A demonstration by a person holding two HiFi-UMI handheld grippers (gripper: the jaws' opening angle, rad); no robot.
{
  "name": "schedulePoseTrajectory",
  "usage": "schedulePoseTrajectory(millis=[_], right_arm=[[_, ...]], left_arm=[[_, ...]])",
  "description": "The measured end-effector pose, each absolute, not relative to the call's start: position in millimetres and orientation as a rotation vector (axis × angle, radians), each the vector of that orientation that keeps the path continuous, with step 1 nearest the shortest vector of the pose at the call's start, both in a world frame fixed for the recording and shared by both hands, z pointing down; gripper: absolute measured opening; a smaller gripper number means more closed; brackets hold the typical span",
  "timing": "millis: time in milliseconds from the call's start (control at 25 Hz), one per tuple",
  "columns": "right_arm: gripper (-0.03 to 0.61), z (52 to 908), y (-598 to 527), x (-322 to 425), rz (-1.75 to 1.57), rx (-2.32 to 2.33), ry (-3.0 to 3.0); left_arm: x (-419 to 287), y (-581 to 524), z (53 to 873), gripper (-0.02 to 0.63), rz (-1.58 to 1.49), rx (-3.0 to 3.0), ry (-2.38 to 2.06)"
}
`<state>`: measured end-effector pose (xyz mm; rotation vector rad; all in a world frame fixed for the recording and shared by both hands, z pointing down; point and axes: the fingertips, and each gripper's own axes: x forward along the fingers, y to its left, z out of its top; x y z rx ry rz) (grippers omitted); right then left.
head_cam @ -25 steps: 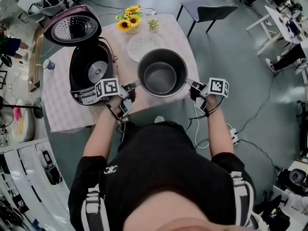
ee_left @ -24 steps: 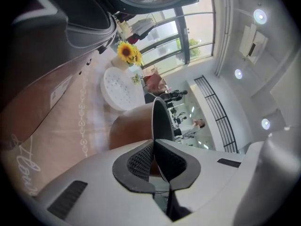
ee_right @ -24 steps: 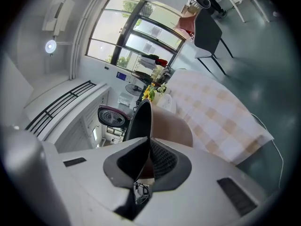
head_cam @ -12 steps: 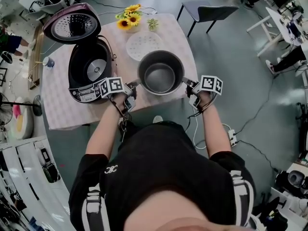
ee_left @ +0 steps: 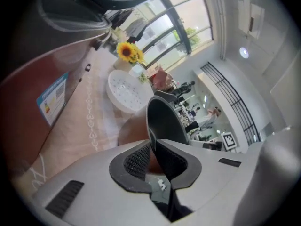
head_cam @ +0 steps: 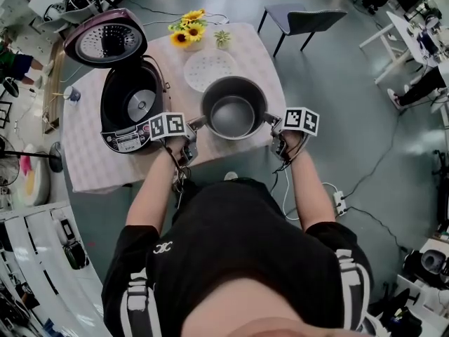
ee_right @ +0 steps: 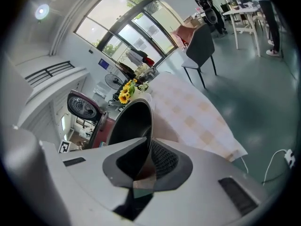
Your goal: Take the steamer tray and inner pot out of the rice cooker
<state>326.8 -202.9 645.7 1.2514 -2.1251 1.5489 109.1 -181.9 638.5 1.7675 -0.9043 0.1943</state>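
Fingers (ee_left: pixel 137 159) pinching inner pot (head_cam: pixel 233 115), steamer tray (head_cam: pixel 209 67) behind, rice cooker (head_cam: pixel 133 108) left

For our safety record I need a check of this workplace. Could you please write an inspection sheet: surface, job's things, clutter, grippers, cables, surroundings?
Surface: table under a checked cloth.
Job's things: rice cooker open, with nothing inside; steamer tray out, lying on the cloth behind the inner pot; the pot is out of the cooker, to its right.
Clutter: sunflowers and a small plant at the far edge.
Grippers: left gripper and right gripper are each shut on the pot's rim, at opposite sides.
Cables: leads hang from the grippers; a power strip lies on the floor.
Surroundings: a chair beyond the table; a desk at the right.
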Motion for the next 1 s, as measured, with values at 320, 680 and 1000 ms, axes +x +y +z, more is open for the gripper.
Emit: schedulePoseTrajectory(millis=[320,680,1000], right_arm=[[0.044,621.4,-208.0,334.2,0.921,1.423,-2.096],[0.044,476.2,-237.2,322.1,0.210,1.782,-2.422],[0.043,357.3,-223.6,265.2,-0.221,1.843,-2.648]], left_arm=[[96.8,-193.3,615.6,0.060,0.531,2.097,-1.248],[71.5,-216.1,496.9,0.060,0.319,2.383,-1.742],[52.9,-193.1,382.1,0.060,0.036,2.477,-1.972]])
